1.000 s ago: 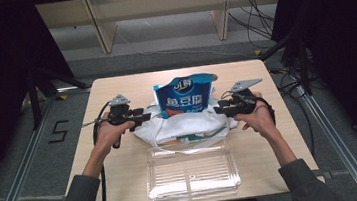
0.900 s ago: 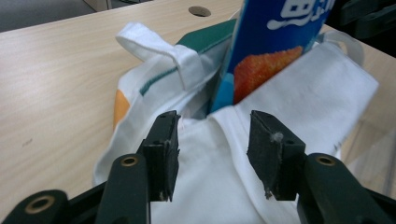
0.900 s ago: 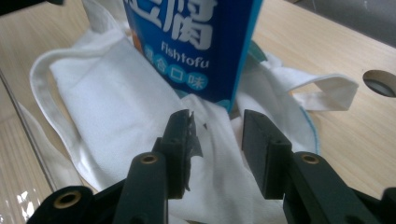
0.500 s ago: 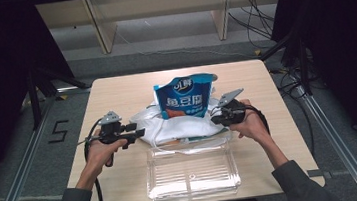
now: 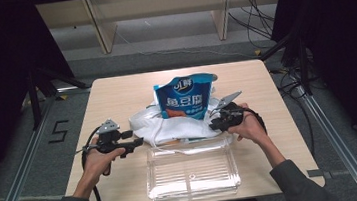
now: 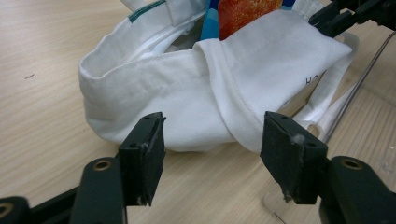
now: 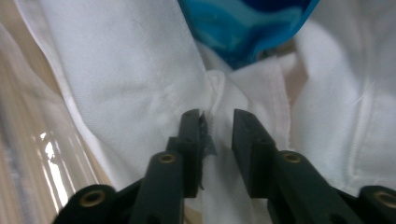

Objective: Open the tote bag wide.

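Observation:
A white cloth bag (image 5: 179, 125) lies slumped in the middle of the table, with a blue snack pouch (image 5: 183, 97) standing upright in it. My left gripper (image 5: 138, 142) is just left of the bag. In the left gripper view its jaws (image 6: 215, 128) have just been opening and stand wide with nothing between them; the bag (image 6: 196, 93) lies a little beyond the tips. My right gripper (image 5: 214, 125) is at the bag's right edge. Its jaws (image 7: 217, 116) have just been opening to a narrow gap over a seam of the cloth (image 7: 140, 84), without pressing on it.
A clear plastic box (image 5: 193, 174) sits at the near edge of the table (image 5: 116, 97), right in front of the bag. Wooden shelf legs (image 5: 104, 33) stand on the floor beyond. Metal rails run along both sides.
Both hands have come lower and nearer to the person. The left gripper has drawn away from the bag to the left and opened. The bag's rim has sunk around the pouch.

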A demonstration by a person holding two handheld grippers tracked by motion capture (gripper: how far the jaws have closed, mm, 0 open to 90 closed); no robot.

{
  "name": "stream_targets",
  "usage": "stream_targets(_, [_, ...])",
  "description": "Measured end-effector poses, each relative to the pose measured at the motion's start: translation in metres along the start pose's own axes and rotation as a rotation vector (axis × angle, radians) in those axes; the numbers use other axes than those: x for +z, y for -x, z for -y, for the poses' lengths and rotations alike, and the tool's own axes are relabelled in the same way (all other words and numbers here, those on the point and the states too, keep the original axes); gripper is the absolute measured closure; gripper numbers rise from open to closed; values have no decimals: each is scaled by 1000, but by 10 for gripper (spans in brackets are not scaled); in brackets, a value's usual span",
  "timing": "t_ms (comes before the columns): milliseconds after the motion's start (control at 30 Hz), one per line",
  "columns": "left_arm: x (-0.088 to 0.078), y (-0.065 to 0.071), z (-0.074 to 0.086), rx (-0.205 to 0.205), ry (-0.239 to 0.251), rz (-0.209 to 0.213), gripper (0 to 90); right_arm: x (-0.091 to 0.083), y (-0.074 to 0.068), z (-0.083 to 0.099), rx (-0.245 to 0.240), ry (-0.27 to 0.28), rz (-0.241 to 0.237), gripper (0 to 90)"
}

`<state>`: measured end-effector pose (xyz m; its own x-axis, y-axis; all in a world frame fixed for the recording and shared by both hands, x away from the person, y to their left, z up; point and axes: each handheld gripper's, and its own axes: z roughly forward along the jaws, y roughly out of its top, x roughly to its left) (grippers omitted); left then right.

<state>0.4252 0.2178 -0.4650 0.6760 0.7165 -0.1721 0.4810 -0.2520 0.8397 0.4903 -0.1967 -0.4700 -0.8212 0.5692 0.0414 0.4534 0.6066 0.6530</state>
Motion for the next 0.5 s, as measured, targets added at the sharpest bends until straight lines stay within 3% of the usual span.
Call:
stream_targets(100, [-6,1,2,-10,4,-5,358,-14,4,-4,-37,42,25,648])
stream_targets(133, [-9,2,2,-14,10,-9,347,-24,3,-6,8,77,16,603])
stream_targets(167, [-12,3,3,-14,25,-13,341,-28,3,-6,23,93,27,588])
stream_targets(233, [-14,3,4,-10,32,-21,328,-38,7,-8,12,137,45,556])
stream_targets(300, [-18,4,7,-10,24,-39,322,-45,7,-9,24,122,44,531])
stream_targets(333, [-19,4,9,-18,21,-39,309,-54,7,-10,34,155,52,489])
stream_targets(500, [-22,10,17,-37,7,-59,288,-68,7,-13,41,173,64,432])
